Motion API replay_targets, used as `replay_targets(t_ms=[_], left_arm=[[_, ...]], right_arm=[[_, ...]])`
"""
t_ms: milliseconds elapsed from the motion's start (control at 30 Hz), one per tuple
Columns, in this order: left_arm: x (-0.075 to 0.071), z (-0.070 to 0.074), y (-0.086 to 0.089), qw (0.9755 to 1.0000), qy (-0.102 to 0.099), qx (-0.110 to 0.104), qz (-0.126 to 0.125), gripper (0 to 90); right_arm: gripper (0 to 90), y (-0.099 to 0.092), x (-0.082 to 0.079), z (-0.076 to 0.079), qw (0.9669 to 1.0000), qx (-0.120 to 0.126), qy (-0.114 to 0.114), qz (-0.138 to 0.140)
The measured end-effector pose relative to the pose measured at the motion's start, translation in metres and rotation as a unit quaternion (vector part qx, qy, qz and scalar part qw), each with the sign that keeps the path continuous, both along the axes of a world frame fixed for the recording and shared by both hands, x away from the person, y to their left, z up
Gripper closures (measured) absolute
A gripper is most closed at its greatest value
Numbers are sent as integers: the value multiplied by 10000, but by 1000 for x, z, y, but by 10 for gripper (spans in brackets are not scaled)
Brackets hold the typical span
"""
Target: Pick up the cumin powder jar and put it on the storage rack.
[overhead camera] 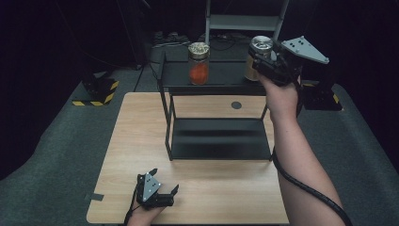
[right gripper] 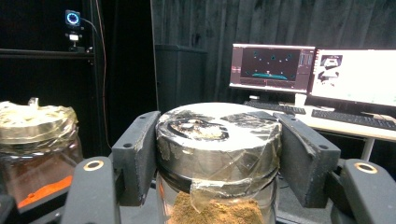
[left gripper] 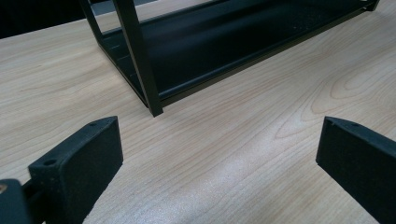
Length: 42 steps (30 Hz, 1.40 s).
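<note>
A glass jar of brown powder with a taped silver lid [right gripper: 219, 140] sits between my right gripper's [right gripper: 219, 154] jaws, which press on the lid from both sides. In the high view my right gripper [overhead camera: 263, 59] holds this jar [overhead camera: 256, 66] over the right end of the black rack's top shelf [overhead camera: 221, 77]; whether it touches the shelf I cannot tell. A second jar with orange-red powder [overhead camera: 199, 63] stands upright on that shelf to the left, also seen as the jar [right gripper: 37, 149]. My left gripper [overhead camera: 162, 190] rests open near the table's front edge, jaws wide over bare wood [left gripper: 219, 154].
The black two-tier rack [overhead camera: 216, 136] stands mid-table on the wooden tabletop [overhead camera: 136, 136]; its near corner post [left gripper: 140, 60] rises ahead of my left gripper. A dark round mark [overhead camera: 236, 105] lies behind the rack. Monitors [right gripper: 317, 70] and a desk stand beyond the table.
</note>
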State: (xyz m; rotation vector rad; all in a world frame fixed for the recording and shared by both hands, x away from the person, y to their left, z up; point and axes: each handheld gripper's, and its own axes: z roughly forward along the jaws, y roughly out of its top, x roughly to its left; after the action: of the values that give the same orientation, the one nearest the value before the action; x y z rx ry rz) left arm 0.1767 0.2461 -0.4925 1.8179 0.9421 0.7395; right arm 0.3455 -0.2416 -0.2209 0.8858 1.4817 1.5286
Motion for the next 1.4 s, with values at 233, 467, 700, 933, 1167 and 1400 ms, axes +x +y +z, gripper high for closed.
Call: replay_targets(t_ms=[233, 467, 700, 933, 1167, 1400], left_arm=[[0, 0, 1, 10000, -6, -10, -8, 7], [0, -1, 2, 10000, -8, -34, -10, 8], [0, -1, 2, 10000, -13, -39, -12, 7], [0, -1, 2, 10000, -16, -46, -11, 8], [0, -1, 2, 10000, -22, -45, -15, 7], [-1, -1, 2, 10000, -25, -45, -14, 8]], right_arm=[[345, 4, 11, -9, 10000, 28, 60, 7], [345, 7, 18, -13, 9999, 56, 113, -23], [344, 6, 20, -16, 9999, 93, 137, -37], [344, 5, 23, -18, 9998, 122, 147, -40], [343, 7, 24, -19, 9998, 130, 138, -41], [341, 7, 25, -21, 9999, 125, 99, -41]])
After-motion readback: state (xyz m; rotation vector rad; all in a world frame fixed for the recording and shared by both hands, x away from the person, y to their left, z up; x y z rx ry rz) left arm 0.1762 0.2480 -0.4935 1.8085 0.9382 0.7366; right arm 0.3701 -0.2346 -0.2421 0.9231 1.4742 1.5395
